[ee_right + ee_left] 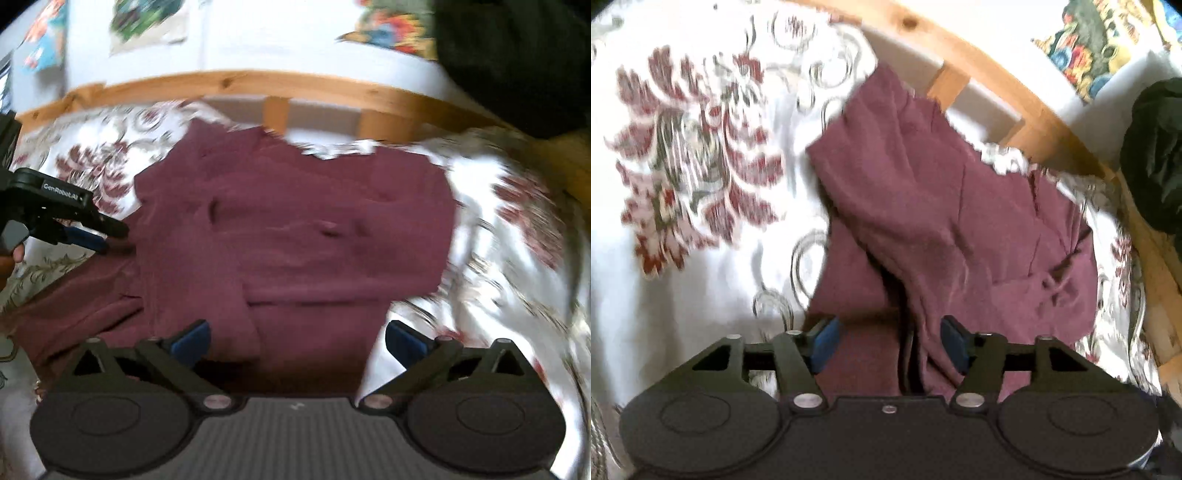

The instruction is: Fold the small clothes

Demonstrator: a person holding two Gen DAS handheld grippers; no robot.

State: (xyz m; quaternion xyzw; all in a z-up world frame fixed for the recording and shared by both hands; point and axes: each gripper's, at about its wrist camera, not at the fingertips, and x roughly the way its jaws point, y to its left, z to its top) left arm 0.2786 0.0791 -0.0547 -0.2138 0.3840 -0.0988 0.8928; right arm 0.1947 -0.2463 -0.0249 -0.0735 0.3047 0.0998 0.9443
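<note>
A maroon garment [942, 221] lies partly folded on a white bedsheet with red flowers [683, 155]. In the left wrist view my left gripper [891, 343] stands open. A raised fold of the maroon cloth runs between its blue pads [827, 341] without being pressed. In the right wrist view the same garment [295, 229] is spread flat, with a sleeve trailing to the lower left. My right gripper [299, 339] is wide open above its near edge, holding nothing. The left gripper [110, 238] shows at the garment's left edge, with a hand behind it.
A wooden bed rail [258, 83] with slats runs along the far side of the sheet [517, 229]. A dark bundle of cloth [517, 55] sits at the right on the rail [1052, 110]. Colourful pictures [391, 26] hang on the white wall behind.
</note>
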